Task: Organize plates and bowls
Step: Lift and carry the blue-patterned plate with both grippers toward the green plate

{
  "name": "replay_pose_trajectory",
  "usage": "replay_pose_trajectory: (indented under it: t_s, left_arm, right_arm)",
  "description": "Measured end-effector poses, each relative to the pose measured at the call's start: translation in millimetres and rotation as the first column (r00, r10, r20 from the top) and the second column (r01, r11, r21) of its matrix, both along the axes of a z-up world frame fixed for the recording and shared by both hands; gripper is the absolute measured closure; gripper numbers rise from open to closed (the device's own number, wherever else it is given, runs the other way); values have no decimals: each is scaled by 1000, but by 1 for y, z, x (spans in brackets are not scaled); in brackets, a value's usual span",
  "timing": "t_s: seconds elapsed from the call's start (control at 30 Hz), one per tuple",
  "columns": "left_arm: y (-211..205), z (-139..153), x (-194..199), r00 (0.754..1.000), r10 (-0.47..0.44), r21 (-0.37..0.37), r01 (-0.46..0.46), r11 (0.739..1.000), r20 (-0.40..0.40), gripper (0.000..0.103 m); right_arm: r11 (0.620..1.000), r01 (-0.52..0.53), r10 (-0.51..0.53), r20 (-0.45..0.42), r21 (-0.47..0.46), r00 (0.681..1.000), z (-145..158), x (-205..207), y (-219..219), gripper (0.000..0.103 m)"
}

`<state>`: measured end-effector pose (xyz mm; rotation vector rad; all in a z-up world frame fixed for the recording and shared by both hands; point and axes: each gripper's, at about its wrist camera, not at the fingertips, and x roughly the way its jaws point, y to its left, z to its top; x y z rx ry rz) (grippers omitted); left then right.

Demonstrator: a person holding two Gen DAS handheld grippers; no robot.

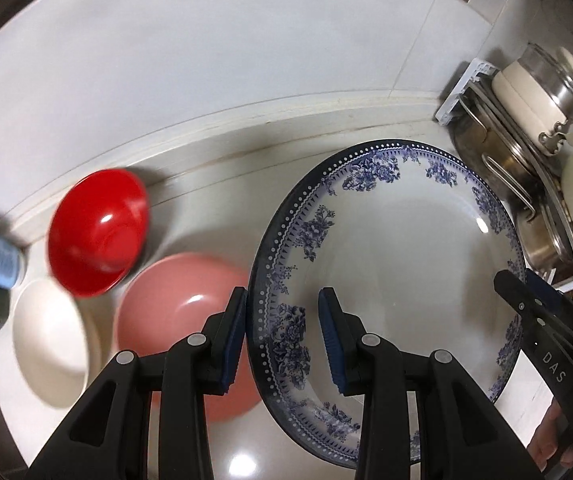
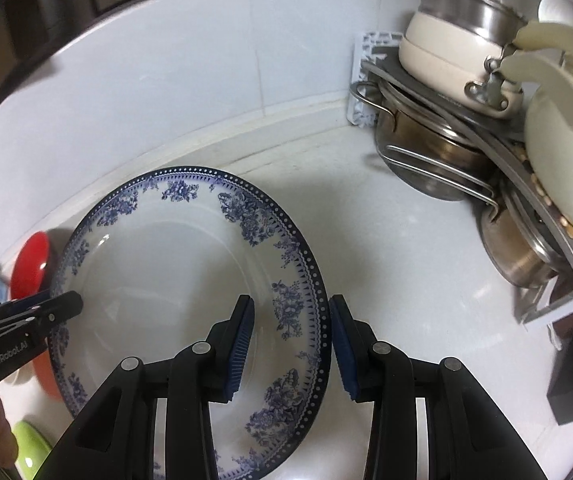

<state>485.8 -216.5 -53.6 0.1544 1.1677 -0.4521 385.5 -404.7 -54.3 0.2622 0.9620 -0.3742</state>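
On the white worktop (image 2: 406,320), at the centre of both views, lies the large blue-and-white plate (image 1: 398,272), with the pink bowl (image 1: 182,304) just beside its rim at 9 o'clock in the left view. Further round toward 10 o'clock sits the red bowl (image 1: 98,236), and a white bowl (image 1: 50,340) lies near the pink one.

Both tools straddle the plate's rim from opposite sides. The left tool (image 1: 282,340) has its jaws apart, one pad outside the rim and one over the face. The right tool (image 2: 292,346) stands likewise at the opposite edge, jaws apart with the rim between them. Neither is clamped yet, as far as I can tell.

The plate looks glazed ceramic: stiff, fairly heavy, slick and likely to chip if knocked against the steel pots (image 2: 438,160) stacked at 2 o'clock. I judge the raised rim the only sound purchase, taken squarely by both tools and lifted level.

Readable writing: "GenRobot.AI" on the left tool's body in the right view, and "DAS" on the right tool in the left view.
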Motion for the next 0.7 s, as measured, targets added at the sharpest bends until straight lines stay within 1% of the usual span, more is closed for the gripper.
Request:
replay_pose_trajectory:
  t_s: [0.3,0.5,0.7]
  left_arm:
    - [55,17,-35,999,47,-38,-46,998,23,67]
    - [99,20,-56,995,90,-49,-88,995,36,67]
    - [140,19,-71,990,140,-53,-139,989,29,67]
  right_arm:
    - [999,-37,38,29,-31,999,17,-31,47,63]
    - [997,-74,75,36,-39,997,23,-50,85,63]
    - [992,-119,121,44,-39,992,24,-61,121,63]
